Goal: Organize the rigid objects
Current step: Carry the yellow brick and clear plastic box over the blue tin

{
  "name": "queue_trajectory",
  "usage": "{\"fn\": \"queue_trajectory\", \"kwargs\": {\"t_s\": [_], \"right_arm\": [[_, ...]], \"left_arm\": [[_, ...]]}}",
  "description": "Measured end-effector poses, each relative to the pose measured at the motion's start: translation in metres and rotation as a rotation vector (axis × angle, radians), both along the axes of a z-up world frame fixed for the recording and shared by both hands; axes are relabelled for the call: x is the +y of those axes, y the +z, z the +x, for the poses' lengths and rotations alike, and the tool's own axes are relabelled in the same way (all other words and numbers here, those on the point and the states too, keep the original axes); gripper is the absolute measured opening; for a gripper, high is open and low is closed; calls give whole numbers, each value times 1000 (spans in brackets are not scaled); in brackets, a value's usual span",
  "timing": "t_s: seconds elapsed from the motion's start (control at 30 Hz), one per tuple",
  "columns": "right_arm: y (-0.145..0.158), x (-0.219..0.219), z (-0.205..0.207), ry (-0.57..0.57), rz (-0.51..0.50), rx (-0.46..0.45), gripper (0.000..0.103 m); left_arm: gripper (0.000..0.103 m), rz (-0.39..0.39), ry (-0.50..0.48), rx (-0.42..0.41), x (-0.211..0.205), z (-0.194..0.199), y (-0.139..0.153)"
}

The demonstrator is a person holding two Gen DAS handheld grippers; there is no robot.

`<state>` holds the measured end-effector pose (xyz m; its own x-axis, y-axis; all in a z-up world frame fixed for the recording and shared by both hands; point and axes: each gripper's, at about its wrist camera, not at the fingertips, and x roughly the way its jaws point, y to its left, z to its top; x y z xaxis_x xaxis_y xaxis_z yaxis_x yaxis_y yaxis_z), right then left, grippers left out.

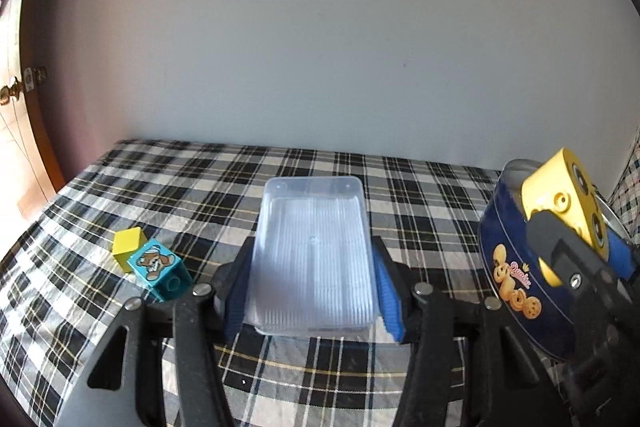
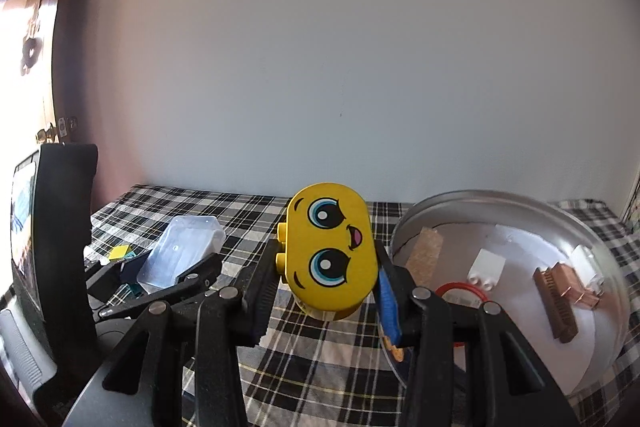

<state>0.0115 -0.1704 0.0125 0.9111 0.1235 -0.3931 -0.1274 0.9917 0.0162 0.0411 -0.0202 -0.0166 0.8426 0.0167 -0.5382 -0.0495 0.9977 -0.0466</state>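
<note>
The yellow face block (image 2: pixel 333 251) is clamped between the right gripper (image 2: pixel 326 291) jaws, held in the air just left of the round cookie tin (image 2: pixel 600 247), face turned toward the camera. My guess is it's headed into the tin, since that already holds a white brick (image 2: pixel 489 267), a brown comb-like piece (image 2: pixel 558 301), a red ring (image 2: pixel 460 289) and a tan block (image 2: pixel 426 253). Further left of the tin, the left gripper (image 1: pixel 314 283) has its jaws pressed on the sides of a clear plastic tray (image 1: pixel 314 251), lifted off the checked cloth (image 1: pixel 280 387), probably as a second sorting spot. Well left of the tin, a small yellow cube (image 1: pixel 128 245) and a teal bear block (image 1: pixel 160 269) sit touching each other on the cloth, not yet sorted.
</note>
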Motion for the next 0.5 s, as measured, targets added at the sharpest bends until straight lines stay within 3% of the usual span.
{"fn": "queue_trajectory", "kwargs": {"t_s": [0.23, 0.5], "right_arm": [[2, -6, -11, 4, -15, -40, 46], [1, -20, -21, 41, -49, -74, 46]], "left_arm": [[53, -16, -12, -58, -4, -8, 6], [53, -17, -30, -67, -14, -14, 9]]}}
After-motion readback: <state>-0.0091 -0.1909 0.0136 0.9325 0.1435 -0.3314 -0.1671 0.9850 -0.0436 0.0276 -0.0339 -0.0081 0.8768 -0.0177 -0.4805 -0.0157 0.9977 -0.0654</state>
